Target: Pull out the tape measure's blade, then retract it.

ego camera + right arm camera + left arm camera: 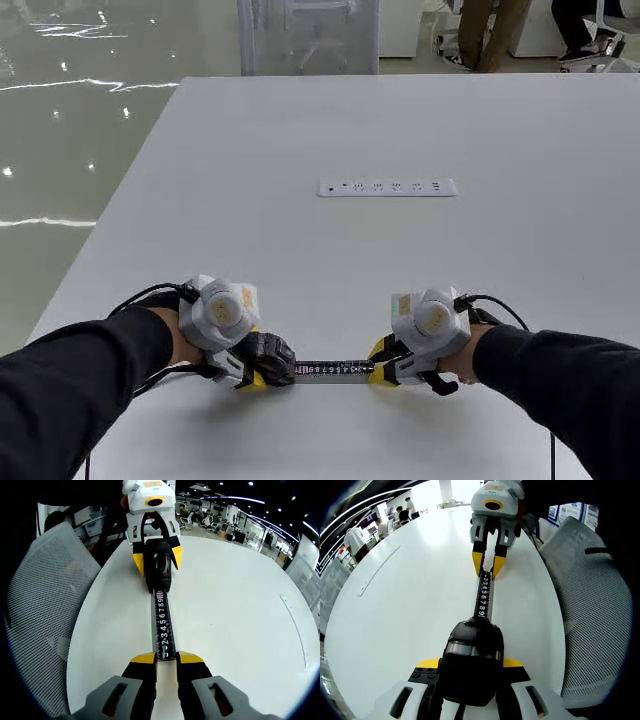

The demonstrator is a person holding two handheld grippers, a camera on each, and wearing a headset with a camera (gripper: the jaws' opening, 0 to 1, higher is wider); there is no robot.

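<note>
A black tape measure case (472,660) sits between the yellow-tipped jaws of my left gripper (472,664), which is shut on it; in the head view the case (266,359) lies near the table's front edge. Its black blade (333,369) with white numbers runs a short way out to the right, roughly ten centimetres by its marks. My right gripper (166,657) is shut on the blade's end (165,650). In the left gripper view the blade (484,597) stretches straight to the right gripper (487,572). Seen from the right gripper, the left gripper (156,562) holds the case (159,570).
A white power strip (388,187) lies in the middle of the white table (300,130). A grey mesh chair (590,605) stands close behind the front edge. Several people sit far off in the room beyond the table.
</note>
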